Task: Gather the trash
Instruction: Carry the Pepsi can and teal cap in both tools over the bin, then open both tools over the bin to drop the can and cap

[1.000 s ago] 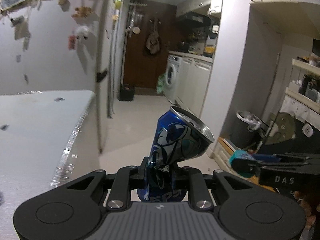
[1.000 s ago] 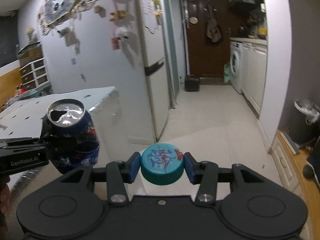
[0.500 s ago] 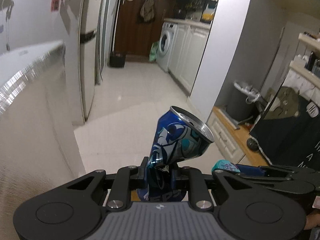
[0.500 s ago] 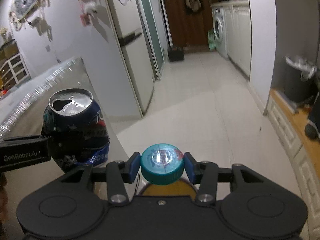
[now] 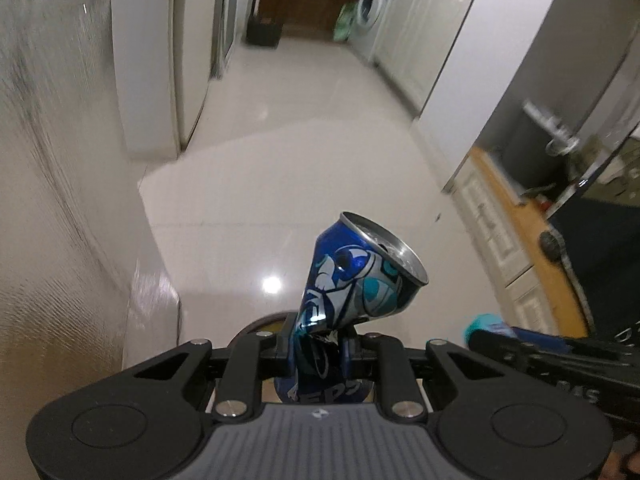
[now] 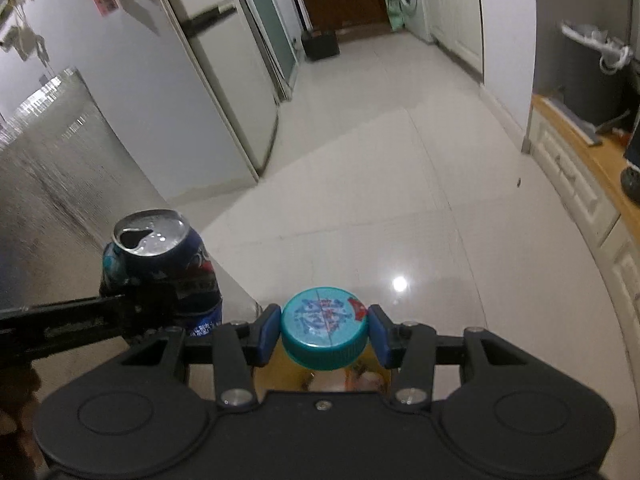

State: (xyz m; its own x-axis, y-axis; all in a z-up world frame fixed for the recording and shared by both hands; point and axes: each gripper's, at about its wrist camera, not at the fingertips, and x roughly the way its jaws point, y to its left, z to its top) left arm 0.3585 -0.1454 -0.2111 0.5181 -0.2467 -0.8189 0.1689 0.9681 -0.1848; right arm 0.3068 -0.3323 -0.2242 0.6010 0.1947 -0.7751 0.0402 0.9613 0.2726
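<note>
Two items held — both grippers loaded.
Left gripper (image 5: 318, 350) clamps dented blue aluminium can (image 5: 356, 284), top leaning right; right gripper (image 6: 324, 334) grips teal-capped plastic bottle (image 6: 323, 326), cap pointing forward.

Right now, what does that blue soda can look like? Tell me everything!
The blue can is shiny metal with white, teal and silver swirls and white letters low down. Its silver top has an open drinking hole. The middle is crushed in where the left gripper squeezes it, so the top half leans over to the right. It hangs in the air above the pale floor, touching only the gripper fingers.
</note>
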